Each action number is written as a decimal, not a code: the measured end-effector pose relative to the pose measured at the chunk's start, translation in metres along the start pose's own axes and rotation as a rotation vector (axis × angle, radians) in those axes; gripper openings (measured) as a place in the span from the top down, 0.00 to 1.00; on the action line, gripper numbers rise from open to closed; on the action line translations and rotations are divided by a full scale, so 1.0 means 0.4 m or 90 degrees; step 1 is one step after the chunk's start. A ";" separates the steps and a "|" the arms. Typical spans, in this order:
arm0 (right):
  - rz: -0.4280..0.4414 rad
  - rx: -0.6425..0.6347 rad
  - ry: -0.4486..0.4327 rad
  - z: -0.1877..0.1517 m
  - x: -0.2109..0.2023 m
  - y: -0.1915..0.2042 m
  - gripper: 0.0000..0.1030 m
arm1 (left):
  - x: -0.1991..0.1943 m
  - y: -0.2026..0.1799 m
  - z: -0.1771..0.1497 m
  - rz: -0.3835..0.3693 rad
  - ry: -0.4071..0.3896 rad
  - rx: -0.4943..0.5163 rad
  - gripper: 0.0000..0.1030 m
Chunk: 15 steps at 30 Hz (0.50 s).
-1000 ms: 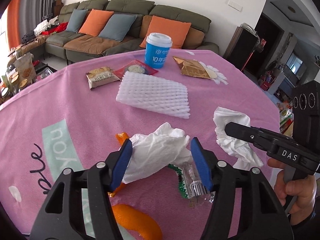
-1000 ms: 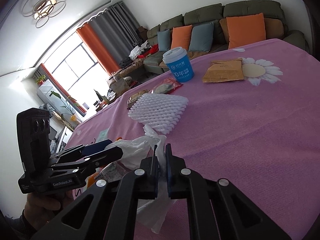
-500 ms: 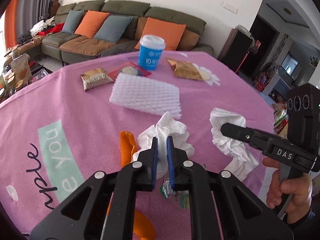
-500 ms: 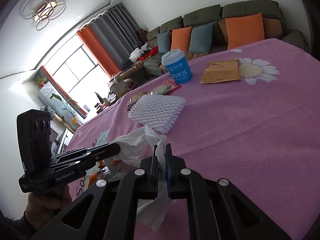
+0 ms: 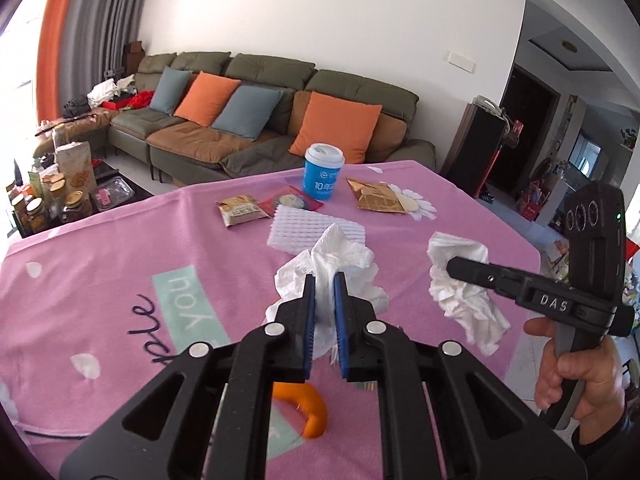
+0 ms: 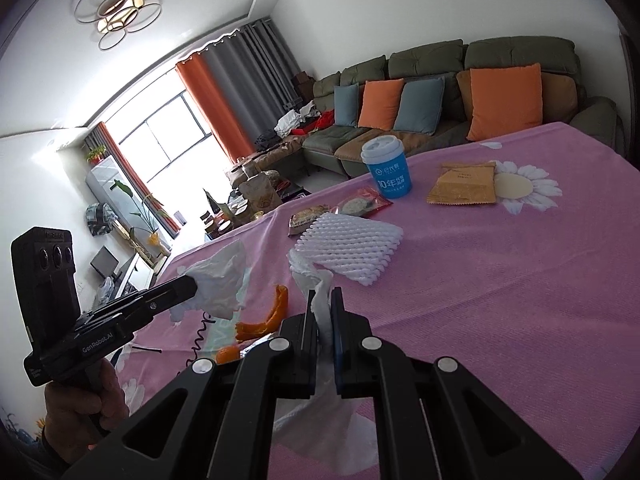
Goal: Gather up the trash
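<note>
Left wrist view: left gripper [image 5: 324, 280] clamps a crumpled white tissue [image 5: 340, 258] at centre, above the pink tablecloth [image 5: 120, 248]; at 3 o'clock, right gripper [image 5: 452, 266] pinches another white tissue wad [image 5: 464, 300].

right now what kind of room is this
Most likely a home living room: a long olive-green sofa with orange and blue cushions, floor-length orange and grey curtains by a big window, and a table under a pink printed cloth strewn with trash.
</note>
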State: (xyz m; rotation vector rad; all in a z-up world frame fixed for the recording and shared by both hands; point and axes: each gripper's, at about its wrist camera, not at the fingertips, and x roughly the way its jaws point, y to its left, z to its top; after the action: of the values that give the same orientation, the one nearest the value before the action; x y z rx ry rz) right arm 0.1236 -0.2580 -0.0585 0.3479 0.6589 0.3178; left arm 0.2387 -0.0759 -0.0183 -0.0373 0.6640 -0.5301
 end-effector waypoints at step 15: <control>0.074 -0.149 -0.015 -0.007 -0.046 0.281 0.95 | -0.337 0.057 -0.104 0.091 -0.093 -0.025 0.91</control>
State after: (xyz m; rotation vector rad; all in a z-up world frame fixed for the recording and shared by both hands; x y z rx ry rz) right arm 0.0884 -0.1640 -0.0047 0.1662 0.5722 0.4963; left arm 0.1354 0.0143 0.0221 -0.0636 0.5299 -0.3723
